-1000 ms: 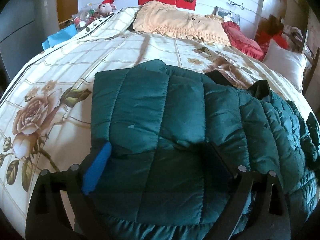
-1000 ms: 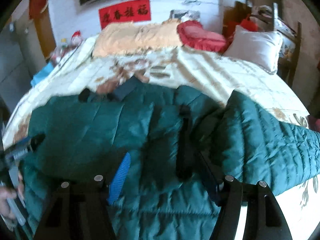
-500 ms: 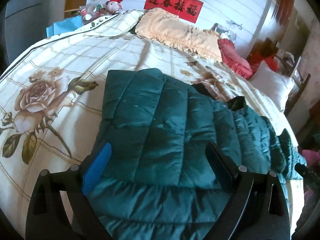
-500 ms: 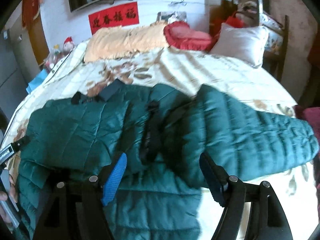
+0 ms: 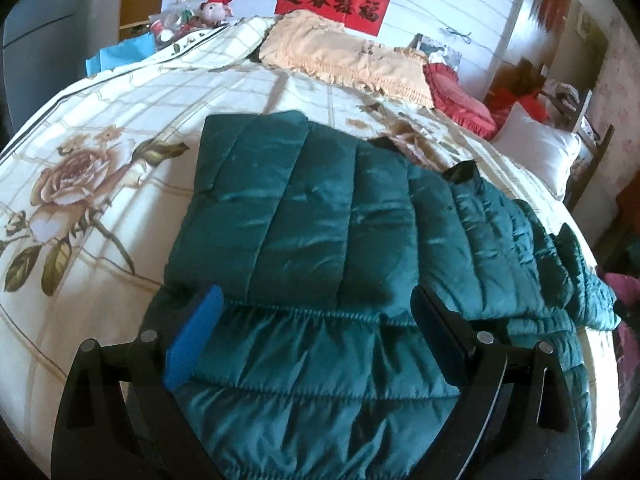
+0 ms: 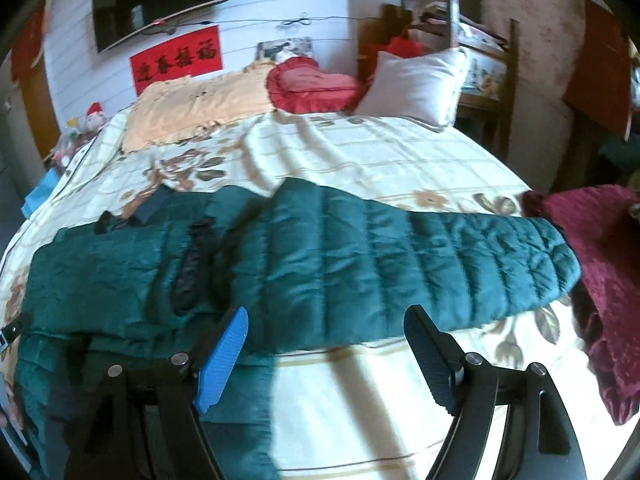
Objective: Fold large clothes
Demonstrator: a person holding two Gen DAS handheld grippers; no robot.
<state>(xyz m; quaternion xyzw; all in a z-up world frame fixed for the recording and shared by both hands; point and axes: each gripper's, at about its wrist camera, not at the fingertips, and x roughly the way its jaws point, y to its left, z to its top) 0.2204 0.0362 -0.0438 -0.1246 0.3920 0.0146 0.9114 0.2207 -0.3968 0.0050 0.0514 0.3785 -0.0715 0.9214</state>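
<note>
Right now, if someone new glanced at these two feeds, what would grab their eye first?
The big green jacket spread across the floral bedspread, one side already folded in, its other sleeve stretched flat toward the maroon cloth at the bed's edge. Next, the red banner on the wall above the peach pillow. Both claws hover open over the near hem: left claw, and right claw, whose jaws are opening with nothing pinched.

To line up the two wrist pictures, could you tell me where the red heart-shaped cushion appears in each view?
Left wrist view: the red heart-shaped cushion is upper right, right of the peach pillow.
Right wrist view: the cushion is upper centre, between the peach pillow and the white pillow.
Shared landmark: the red wall banner above the peach pillow.
</note>
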